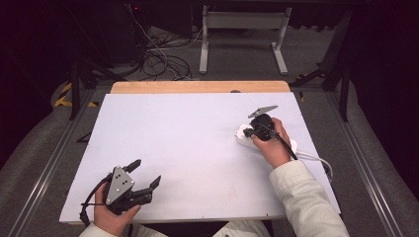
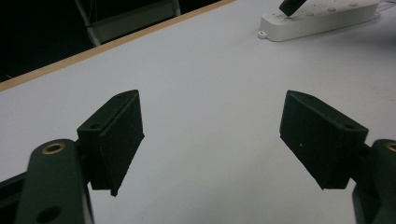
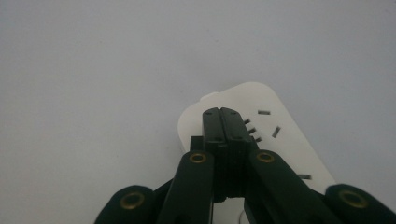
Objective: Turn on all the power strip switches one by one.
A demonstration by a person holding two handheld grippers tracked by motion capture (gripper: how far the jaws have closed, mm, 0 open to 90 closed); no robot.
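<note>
A white power strip [image 1: 243, 134] lies on the right half of the white table, with its white cable [image 1: 316, 159] running off toward the right edge. My right gripper [image 1: 248, 132] is shut, its two jaws pressed flat together, and its tip points down at the strip's left end. In the right gripper view the closed jaws [image 3: 223, 122] cover the end of the power strip [image 3: 275, 140] beside its socket slots; I cannot tell whether they touch it. My left gripper [image 1: 146, 174] rests near the table's front left edge, open with nothing between its jaws. The left gripper view has the strip [image 2: 317, 18] far off.
The table top [image 1: 188, 143] is a white sheet with a wooden strip [image 1: 197, 87] along its far edge. Behind it on the floor are tangled cables [image 1: 158, 59] and a white metal frame [image 1: 242, 39]. Metal rails run along both sides of the table.
</note>
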